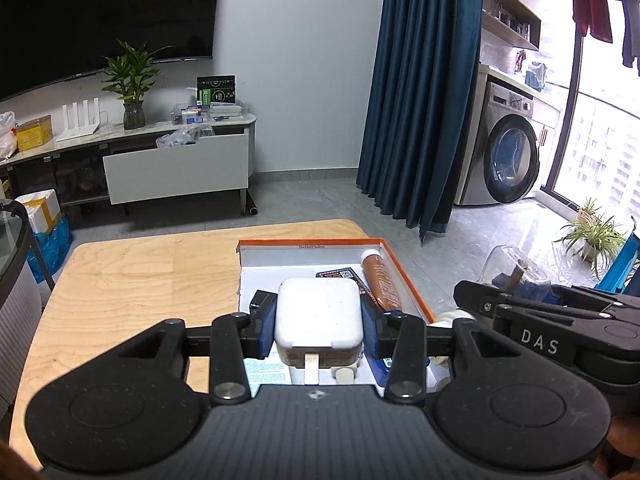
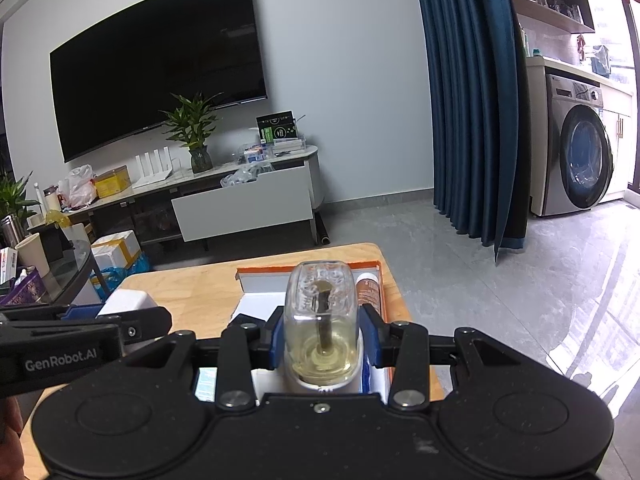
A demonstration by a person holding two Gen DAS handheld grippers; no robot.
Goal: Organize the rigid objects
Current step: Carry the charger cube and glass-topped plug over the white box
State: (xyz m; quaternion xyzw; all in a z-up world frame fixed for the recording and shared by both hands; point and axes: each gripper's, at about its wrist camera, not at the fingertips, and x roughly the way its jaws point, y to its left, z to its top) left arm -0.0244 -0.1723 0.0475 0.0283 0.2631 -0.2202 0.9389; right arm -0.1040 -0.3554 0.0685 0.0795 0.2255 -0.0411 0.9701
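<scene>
Two grippers loaded over box (image 1: 404, 276): left gripper (image 1: 319, 322) pinches white case (image 1: 319, 312), right gripper (image 2: 320, 334) pinches glass bottle (image 2: 320, 320). Lower each into free box floor, clear of brown tube (image 1: 380, 280), release gently.

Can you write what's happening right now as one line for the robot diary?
left hand-held gripper: shut on white-lidded jar | right hand-held gripper: shut on clear glass bottle | both above orange-rimmed box | table: wooden

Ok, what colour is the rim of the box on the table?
Orange; the box rim shows best in the left wrist view.
</scene>
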